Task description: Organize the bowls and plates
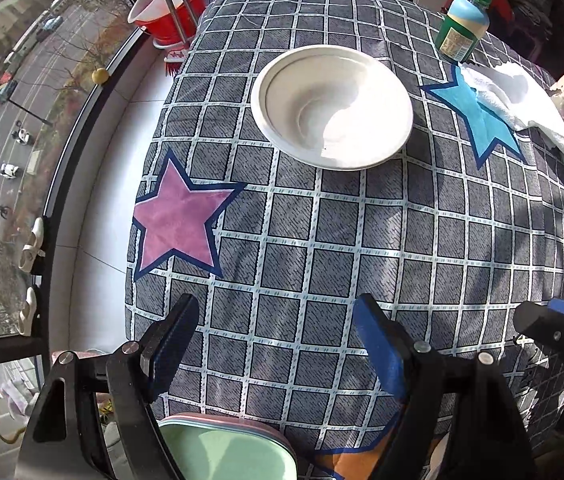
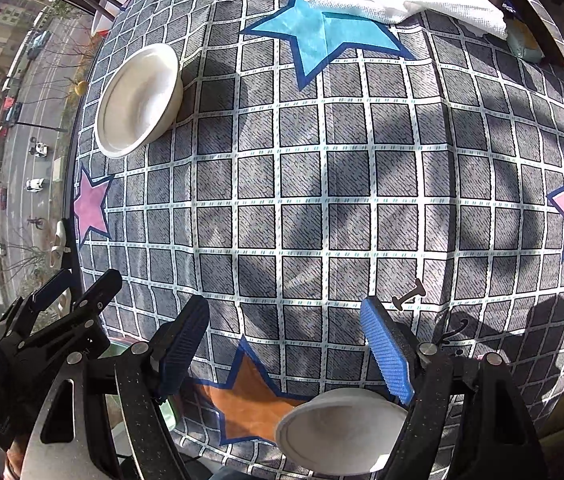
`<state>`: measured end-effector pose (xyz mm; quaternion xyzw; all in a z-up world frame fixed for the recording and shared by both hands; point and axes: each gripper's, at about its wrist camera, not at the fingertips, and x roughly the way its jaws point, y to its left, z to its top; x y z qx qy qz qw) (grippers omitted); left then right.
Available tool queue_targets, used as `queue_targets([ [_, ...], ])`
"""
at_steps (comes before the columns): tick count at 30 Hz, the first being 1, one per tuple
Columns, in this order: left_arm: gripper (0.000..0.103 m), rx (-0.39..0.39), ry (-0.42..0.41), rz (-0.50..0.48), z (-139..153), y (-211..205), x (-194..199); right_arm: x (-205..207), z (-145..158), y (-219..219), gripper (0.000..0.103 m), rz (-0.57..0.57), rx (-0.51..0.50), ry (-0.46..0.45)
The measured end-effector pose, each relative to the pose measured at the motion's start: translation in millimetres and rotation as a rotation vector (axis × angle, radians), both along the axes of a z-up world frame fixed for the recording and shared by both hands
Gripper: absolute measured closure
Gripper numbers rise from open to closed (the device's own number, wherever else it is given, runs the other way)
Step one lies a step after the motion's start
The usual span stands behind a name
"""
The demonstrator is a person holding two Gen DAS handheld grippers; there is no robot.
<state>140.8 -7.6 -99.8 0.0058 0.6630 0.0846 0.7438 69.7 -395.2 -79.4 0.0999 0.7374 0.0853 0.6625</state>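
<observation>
A white bowl point(image 1: 332, 106) stands upright on the checked tablecloth point(image 1: 322, 240) toward the far side; it also shows in the right wrist view point(image 2: 139, 100) at the left. My left gripper point(image 1: 275, 320) is open and empty, well short of that bowl. A pale green plate with a pink rim point(image 1: 229, 452) lies under it at the near edge. My right gripper point(image 2: 286, 320) is open and empty. A second white bowl point(image 2: 342, 432) sits at the near table edge below its right finger point(image 2: 386, 356). The left gripper point(image 2: 77, 288) shows at the right wrist view's left.
A green-capped bottle point(image 1: 464, 24) and a white towel point(image 1: 518, 104) sit at the far right. A red and white basin point(image 1: 169, 8) stands beyond the table's far left corner. A window runs along the left side. A pale sponge point(image 2: 524, 42) lies by the towel.
</observation>
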Motion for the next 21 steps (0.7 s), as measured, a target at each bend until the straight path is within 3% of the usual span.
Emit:
queue_targets([
  [14, 0.020, 0.037, -0.103, 0.052, -24, 22, 96, 105, -33, 60, 0.024, -0.029, 0.019, -0.057],
  [21, 0.020, 0.099, -0.084, -0.006, -50, 21, 134, 129, -55, 77, 0.024, -0.016, 0.002, -0.069],
])
